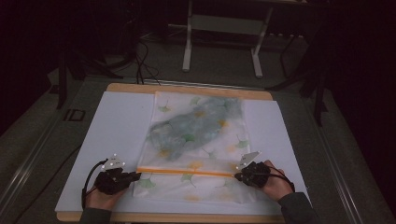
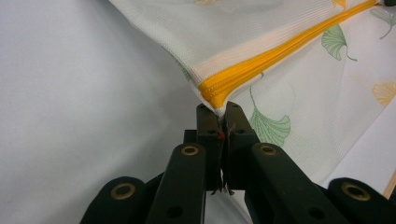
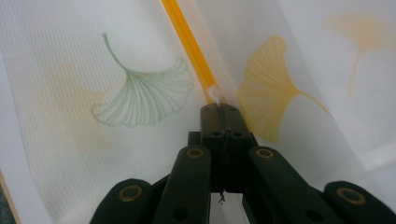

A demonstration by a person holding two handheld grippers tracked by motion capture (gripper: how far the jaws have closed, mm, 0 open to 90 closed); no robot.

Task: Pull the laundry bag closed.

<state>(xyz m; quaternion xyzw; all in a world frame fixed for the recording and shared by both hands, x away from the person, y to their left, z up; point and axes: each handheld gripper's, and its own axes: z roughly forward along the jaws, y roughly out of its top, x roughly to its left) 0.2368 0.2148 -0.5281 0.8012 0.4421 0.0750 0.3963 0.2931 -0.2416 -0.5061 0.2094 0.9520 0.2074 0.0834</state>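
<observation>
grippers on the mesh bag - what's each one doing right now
Left gripper: shut on the mesh bag at its zipper end.
Right gripper: shut on the zipper's other end.

Mesh bag (image 1: 196,140) on table (image 1: 116,126) centre; tools at zip (image 1: 187,171) ends.

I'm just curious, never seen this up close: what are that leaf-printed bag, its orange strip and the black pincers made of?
The bag looks like thin, matte mesh fabric: a fine ribbed weave shows and a dark bundle shines through. The orange zipper seems woven tape with stitched ridges. The left gripper and right gripper look like matte black moulded plastic, perhaps metal, with brass-coloured rivets.
</observation>
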